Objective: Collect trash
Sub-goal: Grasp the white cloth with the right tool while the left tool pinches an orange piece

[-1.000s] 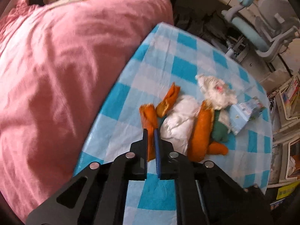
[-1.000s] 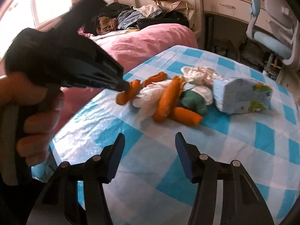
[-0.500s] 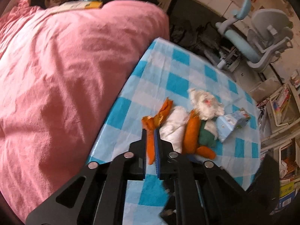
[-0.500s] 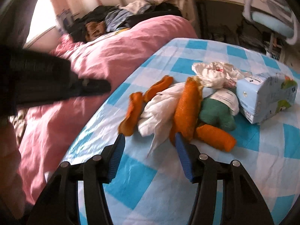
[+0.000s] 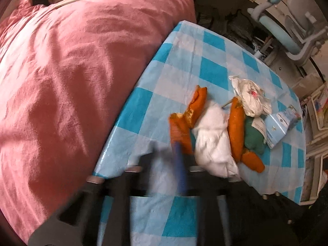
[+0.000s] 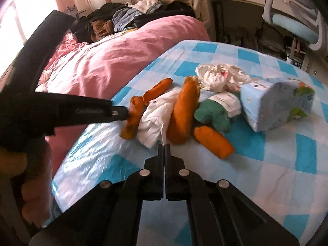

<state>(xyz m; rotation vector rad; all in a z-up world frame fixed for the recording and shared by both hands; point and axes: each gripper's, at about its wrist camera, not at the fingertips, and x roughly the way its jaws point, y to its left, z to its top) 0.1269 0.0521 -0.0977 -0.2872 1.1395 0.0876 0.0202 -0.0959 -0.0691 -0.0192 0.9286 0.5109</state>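
**Daylight from your left, blur on the left camera**

Your left gripper [image 5: 176, 164] was smeared by motion blur. A window [image 6: 12, 20] far left of your right gripper [image 6: 164, 149] glared white, sheening the tablecloth [image 6: 98, 155]. Edges bowed and darkened.

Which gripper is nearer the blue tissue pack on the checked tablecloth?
Right, by a little. The right gripper is shut on the white tissue's corner, mid-pile. The left gripper grips the orange peel at the pile's far end from the blue tissue pack.

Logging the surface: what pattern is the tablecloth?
Blue-and-white checks on the tablecloth; right wrist view shows it best.
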